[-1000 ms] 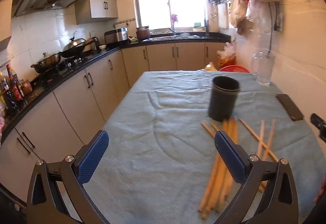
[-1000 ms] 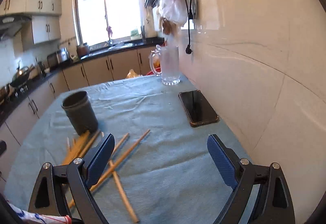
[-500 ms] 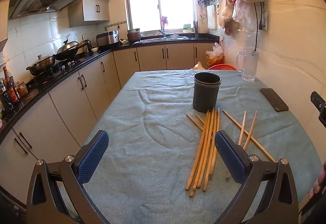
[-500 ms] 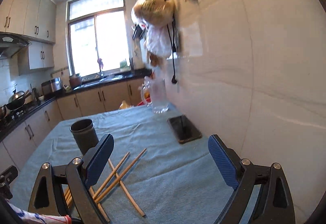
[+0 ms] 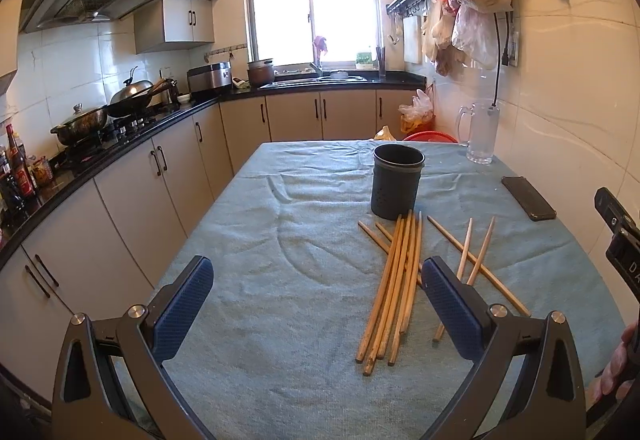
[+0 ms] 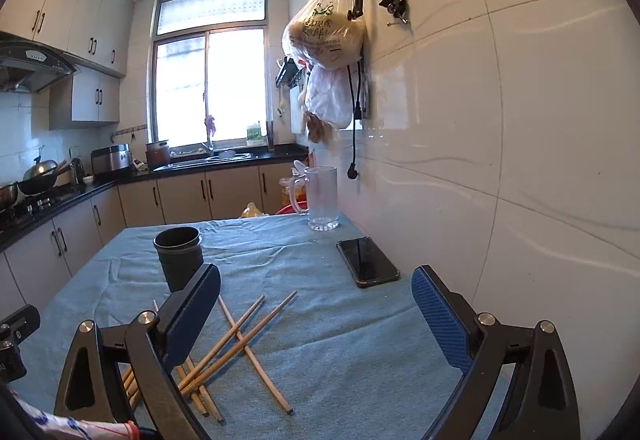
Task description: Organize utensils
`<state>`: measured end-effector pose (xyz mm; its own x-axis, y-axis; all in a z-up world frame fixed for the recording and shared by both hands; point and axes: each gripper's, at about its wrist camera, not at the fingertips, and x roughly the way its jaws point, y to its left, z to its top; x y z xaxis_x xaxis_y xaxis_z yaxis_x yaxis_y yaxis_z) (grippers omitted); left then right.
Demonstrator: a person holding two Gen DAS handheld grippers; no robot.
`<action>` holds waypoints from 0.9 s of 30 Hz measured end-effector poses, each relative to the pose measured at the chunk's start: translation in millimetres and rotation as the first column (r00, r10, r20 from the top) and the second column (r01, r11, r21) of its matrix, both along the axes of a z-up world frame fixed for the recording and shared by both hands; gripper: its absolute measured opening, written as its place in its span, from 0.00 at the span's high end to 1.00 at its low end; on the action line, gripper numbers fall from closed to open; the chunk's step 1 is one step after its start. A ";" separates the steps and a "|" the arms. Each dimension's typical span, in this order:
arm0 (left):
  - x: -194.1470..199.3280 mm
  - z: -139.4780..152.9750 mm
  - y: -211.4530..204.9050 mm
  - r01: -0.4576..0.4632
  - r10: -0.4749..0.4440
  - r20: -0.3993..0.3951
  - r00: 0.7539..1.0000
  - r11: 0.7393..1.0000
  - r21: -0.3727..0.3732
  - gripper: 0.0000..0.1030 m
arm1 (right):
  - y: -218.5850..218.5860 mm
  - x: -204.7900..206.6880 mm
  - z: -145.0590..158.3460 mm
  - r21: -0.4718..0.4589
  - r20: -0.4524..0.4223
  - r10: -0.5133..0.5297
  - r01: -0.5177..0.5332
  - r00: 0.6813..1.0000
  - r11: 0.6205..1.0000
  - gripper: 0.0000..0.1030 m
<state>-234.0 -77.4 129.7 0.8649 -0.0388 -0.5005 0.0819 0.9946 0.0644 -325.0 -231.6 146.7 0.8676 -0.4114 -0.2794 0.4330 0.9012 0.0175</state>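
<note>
Since nothing is picked up yet, I hold both grippers, left (image 5: 316,296) and right (image 6: 316,304), spread wide and empty, chopsticks (image 5: 394,280) loose ahead of the fingers, cup (image 5: 396,182) beyond.

Both wrist cams sit above the blue-clothed table's (image 5: 280,280) near edge, facing the window; both see the dark cylindrical holder (image 5: 397,182) (image 6: 179,257).

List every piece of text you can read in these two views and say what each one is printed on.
"新鲜": green print on the plastic bag hanging from the wall hooks; the other characters on it are too blurred to read.
"D": white letter on the black device at the right edge of the left wrist view; the rest is cut off.
Sauce bottles on the counter: labels too small to read.
</note>
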 end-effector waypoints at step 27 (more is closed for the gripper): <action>3.9 -12.3 -4.4 -0.008 0.008 -0.002 1.000 1.000 0.010 0.00 | -7.2 4.0 -13.1 0.036 -0.021 -0.002 0.003 1.000 0.999 0.00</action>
<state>-230.2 -81.8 117.3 0.8639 -0.0267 -0.5030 0.0742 0.9945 0.0745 -321.0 -238.8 133.6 0.8603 -0.4025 -0.3127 0.4356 0.8992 0.0410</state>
